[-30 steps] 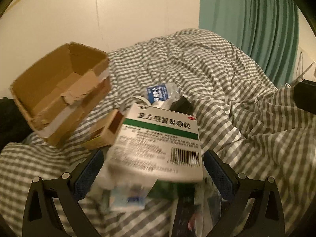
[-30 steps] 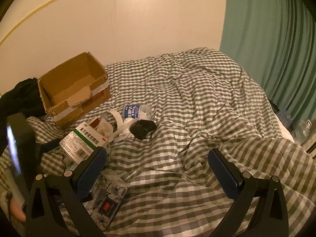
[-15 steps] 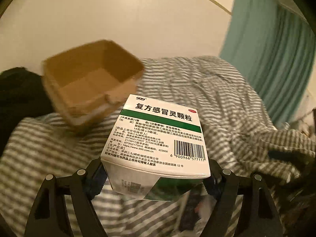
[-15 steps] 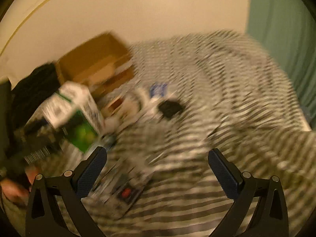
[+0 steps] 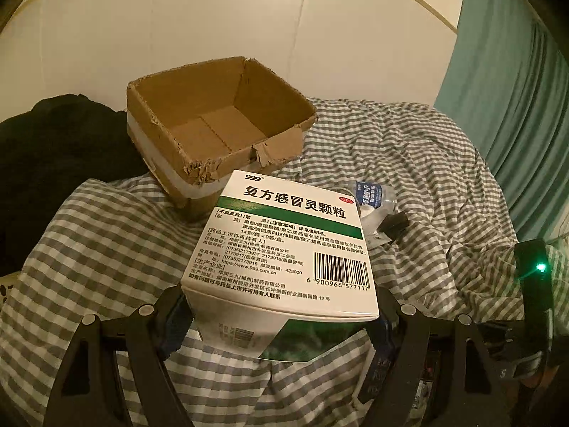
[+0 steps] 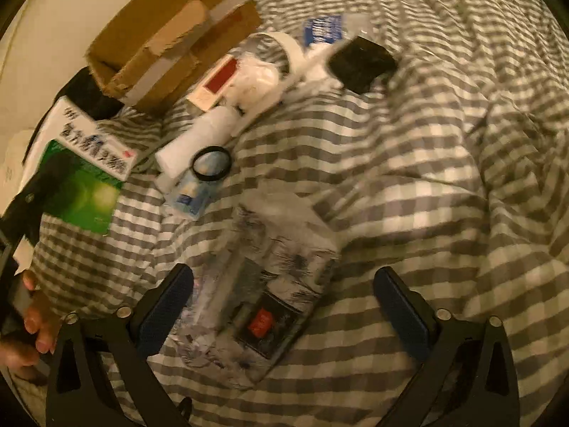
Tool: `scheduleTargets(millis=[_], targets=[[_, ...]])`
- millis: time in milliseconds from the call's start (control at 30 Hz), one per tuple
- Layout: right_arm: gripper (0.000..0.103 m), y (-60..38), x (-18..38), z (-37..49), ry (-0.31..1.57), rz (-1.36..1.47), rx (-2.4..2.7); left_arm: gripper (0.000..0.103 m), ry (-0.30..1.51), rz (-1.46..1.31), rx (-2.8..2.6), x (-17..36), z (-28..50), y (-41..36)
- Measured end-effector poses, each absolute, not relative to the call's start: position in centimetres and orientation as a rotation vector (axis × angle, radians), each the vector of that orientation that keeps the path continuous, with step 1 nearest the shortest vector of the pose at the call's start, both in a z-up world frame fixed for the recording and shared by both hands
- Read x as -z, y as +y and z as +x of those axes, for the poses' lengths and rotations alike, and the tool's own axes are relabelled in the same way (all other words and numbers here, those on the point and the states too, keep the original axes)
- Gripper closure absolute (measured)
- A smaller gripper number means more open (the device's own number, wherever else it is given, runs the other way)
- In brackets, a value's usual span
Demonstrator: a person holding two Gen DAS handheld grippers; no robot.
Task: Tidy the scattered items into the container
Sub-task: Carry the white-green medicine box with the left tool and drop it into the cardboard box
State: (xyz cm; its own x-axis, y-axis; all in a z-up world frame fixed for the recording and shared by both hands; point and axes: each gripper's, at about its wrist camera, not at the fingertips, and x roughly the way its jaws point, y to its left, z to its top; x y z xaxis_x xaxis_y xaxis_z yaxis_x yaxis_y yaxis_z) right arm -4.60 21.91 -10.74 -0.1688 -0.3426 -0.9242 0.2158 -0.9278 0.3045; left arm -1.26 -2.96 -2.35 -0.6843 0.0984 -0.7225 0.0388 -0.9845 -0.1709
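Note:
My left gripper [image 5: 281,320] is shut on a white and green medicine box [image 5: 284,245] and holds it in the air, in front of the open cardboard box [image 5: 220,131]. The cardboard box looks empty inside. In the right wrist view the same medicine box [image 6: 81,163] is at the far left, below the cardboard box [image 6: 170,35]. My right gripper [image 6: 281,306] is open and hovers just over a clear plastic packet with a red mark [image 6: 263,284]. Scattered items lie beyond it: a white tube [image 6: 199,138], a black ring [image 6: 211,163], a black case [image 6: 361,64], a small water bottle [image 6: 327,28].
Everything lies on a rumpled grey checked bedcover [image 6: 444,178]. A black garment [image 5: 53,142] lies left of the cardboard box. A white wall stands behind and a green curtain [image 5: 515,89] hangs at the right. A red and white carton [image 6: 217,82] and crumpled white plastic [image 6: 256,78] lie among the items.
My left gripper has lifted the medicine box off the bed and swung it towards the cardboard box. My right gripper has moved down and forward over the clear packet.

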Motion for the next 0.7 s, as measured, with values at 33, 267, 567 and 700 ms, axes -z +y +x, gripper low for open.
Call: scheduleTargets(millis=[33, 267, 567, 700], targets=[[0.031, 21.5, 10.7, -4.4, -0.155, 1.726, 2.119, 0.021, -0.264, -1.238, -2.84, 2.4, -1.3, -2.9], [0.083, 20.4, 9.6, -3.4, -0.121, 1.659, 2.089, 0.021, -0.268, -1.246, -2.856, 2.5, -1.8, -3.2], [0.089, 18.8, 7.1, -3.0, 0.075, 1.507, 2.258, 0.021, -0.261, -1.263, -2.857, 2.9, -2.0, -3.0], [0.089, 18.7, 7.3, -3.1, 0.101, 1.508, 2.267, 0.021, -0.255, -1.263, -2.855, 2.9, -2.0, -2.9]])
